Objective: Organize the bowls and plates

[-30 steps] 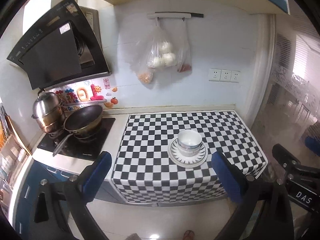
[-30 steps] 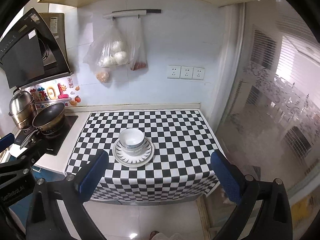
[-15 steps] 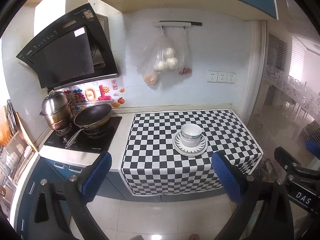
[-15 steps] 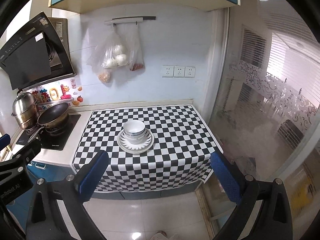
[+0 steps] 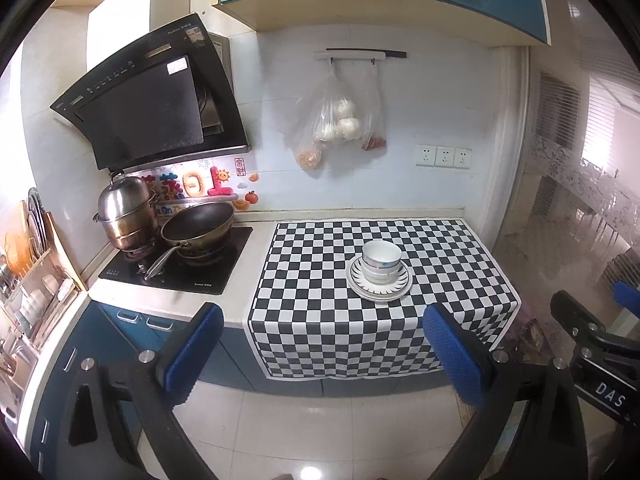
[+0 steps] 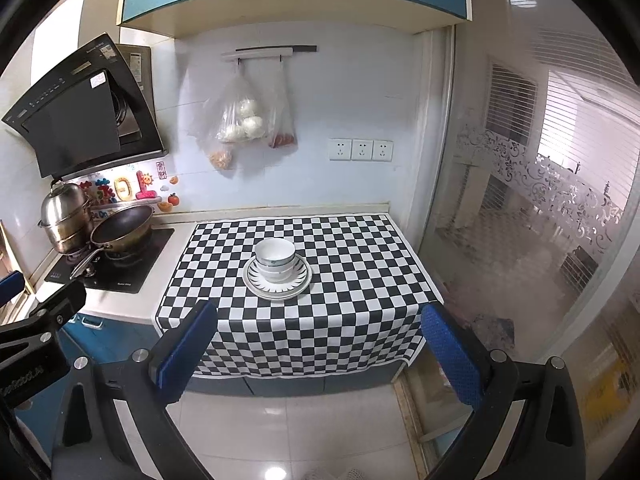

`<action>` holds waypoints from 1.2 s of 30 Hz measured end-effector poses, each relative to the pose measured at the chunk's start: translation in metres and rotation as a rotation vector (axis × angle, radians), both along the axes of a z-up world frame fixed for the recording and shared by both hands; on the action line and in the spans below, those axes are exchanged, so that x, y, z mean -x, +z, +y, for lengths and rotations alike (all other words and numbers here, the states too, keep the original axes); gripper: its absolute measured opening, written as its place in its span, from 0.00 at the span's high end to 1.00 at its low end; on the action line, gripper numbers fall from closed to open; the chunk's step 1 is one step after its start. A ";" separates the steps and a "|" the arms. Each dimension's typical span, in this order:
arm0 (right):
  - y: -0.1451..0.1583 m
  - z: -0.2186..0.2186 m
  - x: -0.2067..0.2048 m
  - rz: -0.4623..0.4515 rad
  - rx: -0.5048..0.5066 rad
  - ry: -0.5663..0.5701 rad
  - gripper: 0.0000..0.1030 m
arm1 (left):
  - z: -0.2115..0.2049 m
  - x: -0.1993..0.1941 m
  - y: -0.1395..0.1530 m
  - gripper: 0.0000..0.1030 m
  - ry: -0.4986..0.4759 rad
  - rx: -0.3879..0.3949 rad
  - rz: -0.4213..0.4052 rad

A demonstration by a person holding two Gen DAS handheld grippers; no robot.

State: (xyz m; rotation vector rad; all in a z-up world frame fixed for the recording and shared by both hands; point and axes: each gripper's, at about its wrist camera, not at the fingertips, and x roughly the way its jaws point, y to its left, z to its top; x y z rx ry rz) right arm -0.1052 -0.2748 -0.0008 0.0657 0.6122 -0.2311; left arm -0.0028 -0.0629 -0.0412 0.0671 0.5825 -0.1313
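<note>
Moved: both cams pulled back from tabletop [image 5: 240, 312] vs earlier.
Grippers: left gripper [image 5: 322, 352] & right gripper [image 6: 318, 350] jaws apart, empty.
Stack: bowls [image 5: 381, 262] on plates [image 5: 400, 286], mid cloth [image 6: 360, 300].
Tip: looks done; keep clear.

Both grippers [image 5: 322, 350] [image 6: 318, 348] empty, fingers apart

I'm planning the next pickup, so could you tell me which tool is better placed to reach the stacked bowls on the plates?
Probably the right tool: the bowls lie near its centreline, while they sit right of centre for the left tool. Both are open, far back.
</note>
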 end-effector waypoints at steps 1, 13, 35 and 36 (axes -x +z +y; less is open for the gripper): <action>-0.001 -0.001 0.000 0.002 -0.002 0.001 0.00 | -0.001 0.002 0.000 0.01 0.001 -0.001 -0.001; -0.005 -0.014 -0.006 0.020 0.008 0.003 0.00 | -0.011 0.007 -0.002 0.01 0.002 0.004 0.006; -0.009 -0.018 -0.009 0.029 0.004 -0.021 0.00 | -0.009 0.007 0.001 0.01 0.008 0.001 -0.011; -0.010 -0.017 -0.008 0.030 0.003 -0.023 0.00 | -0.009 0.006 0.001 0.01 0.007 0.002 -0.010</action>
